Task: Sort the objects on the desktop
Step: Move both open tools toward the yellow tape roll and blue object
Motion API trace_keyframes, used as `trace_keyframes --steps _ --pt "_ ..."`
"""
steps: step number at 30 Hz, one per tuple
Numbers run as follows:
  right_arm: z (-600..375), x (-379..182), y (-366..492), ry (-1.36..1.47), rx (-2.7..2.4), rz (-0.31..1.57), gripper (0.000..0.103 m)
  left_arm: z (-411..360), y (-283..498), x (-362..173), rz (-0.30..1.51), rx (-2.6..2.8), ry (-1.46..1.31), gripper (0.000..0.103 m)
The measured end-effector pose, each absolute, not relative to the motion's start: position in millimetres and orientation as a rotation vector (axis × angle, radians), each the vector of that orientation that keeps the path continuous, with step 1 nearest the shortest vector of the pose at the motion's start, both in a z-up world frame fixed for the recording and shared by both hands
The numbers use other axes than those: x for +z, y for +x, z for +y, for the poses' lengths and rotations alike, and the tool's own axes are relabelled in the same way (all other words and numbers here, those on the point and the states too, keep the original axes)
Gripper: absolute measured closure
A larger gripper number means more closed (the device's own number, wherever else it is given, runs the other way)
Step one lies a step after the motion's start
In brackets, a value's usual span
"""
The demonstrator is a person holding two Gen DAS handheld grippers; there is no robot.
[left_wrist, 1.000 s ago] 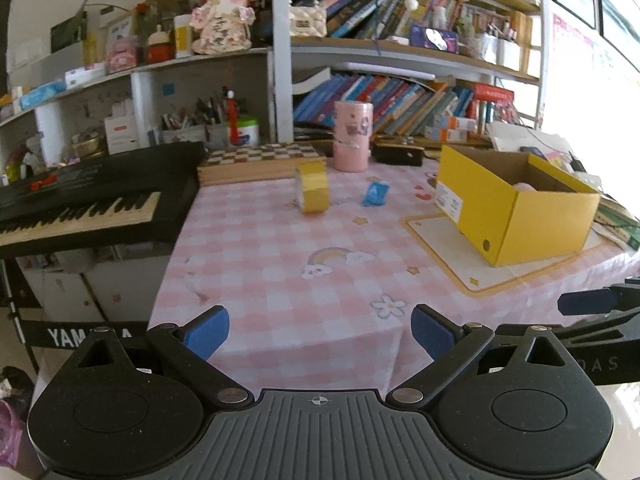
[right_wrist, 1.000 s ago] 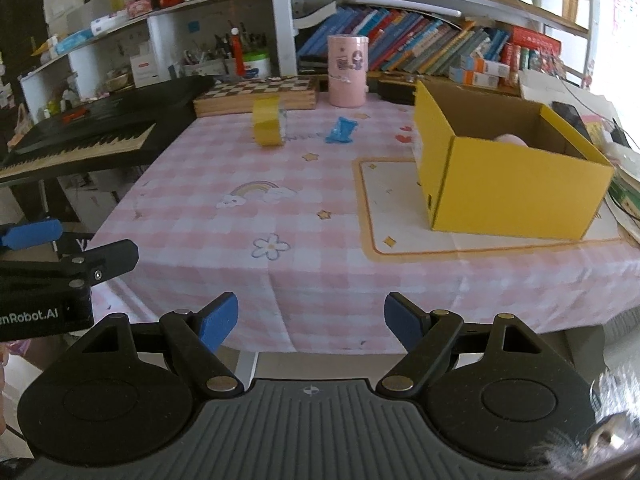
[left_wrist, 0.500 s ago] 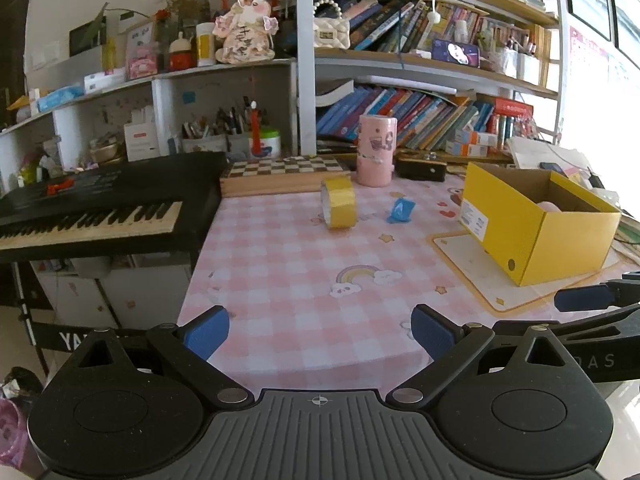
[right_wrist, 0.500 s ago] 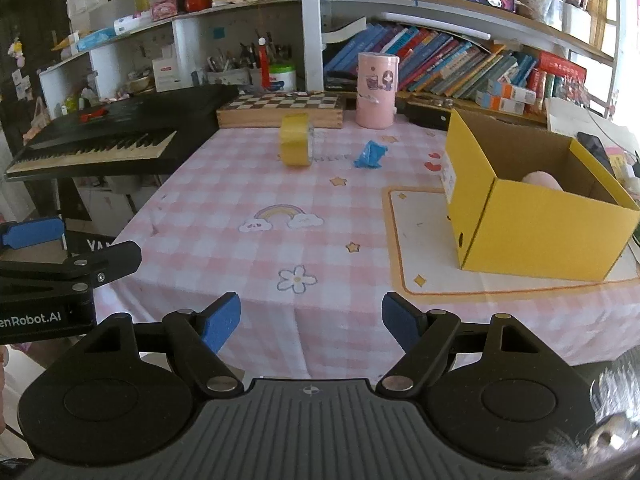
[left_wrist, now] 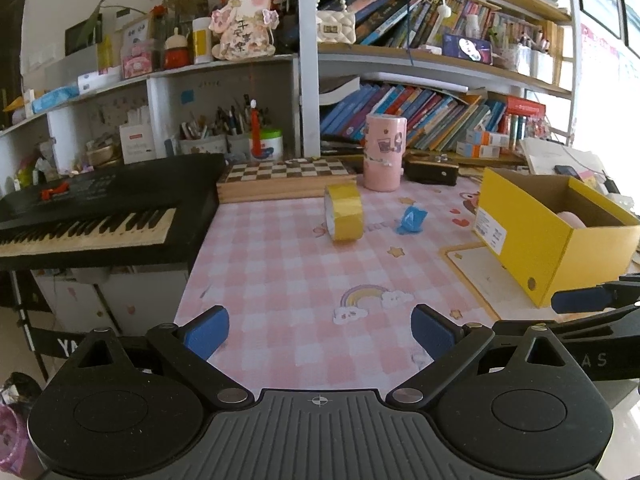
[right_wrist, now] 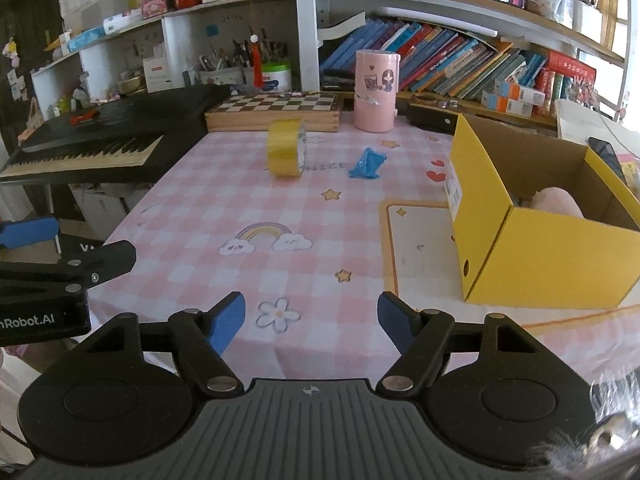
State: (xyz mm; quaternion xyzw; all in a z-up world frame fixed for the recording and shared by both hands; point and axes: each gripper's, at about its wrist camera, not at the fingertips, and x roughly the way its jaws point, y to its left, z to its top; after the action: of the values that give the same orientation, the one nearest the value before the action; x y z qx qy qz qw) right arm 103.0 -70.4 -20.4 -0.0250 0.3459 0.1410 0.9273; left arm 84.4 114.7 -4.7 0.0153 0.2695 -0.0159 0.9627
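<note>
Both grippers hang over the near edge of the desk [right_wrist: 280, 200], covered w/ a pink checked cloth w/ rainbow, flower and star prints. Left gripper [left_wrist: 320, 330]: jaws spread wide, nothing between them, blue pads clear of the cloth. Right gripper [right_wrist: 310, 318]: jaws apart but closing, nothing between them either; below them is only the flower print. In the right wrist view the left gripper shows at the left edge; in the left wrist view the right one shows at the right edge, so they're side by side. Task things sit toward the far side of the desk: a yellow tape roll [right_wrist: 286, 153] standing on its edge, and just to its right, apart from it, a small crumpled blue wrapper [right_wrist: 367, 165]. Behind them a pink cylindrical canister [right_wrist: 376, 91] stands upright, next to a wooden chessboard box [right_wrist: 276, 112]. At the right, an open yellow cardboard box [right_wrist: 540, 240] rests on a cream mat w/ an orange border [right_wrist: 416, 240]; something pale pink [right_wrist: 558, 202] lies inside, can't tell what. A black keyboard piano [left_wrist: 100, 208] sits off the desk's left side; bookshelves [left_wrist: 440, 120] behind.
</note>
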Motion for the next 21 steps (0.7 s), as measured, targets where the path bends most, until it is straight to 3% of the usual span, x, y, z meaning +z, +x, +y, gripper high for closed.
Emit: trace_keyframes --steps 21 --pt "-89 -23 236 -0.058 0.341 0.743 0.032 90 207 -4 0.570 0.039 -0.009 0.004"
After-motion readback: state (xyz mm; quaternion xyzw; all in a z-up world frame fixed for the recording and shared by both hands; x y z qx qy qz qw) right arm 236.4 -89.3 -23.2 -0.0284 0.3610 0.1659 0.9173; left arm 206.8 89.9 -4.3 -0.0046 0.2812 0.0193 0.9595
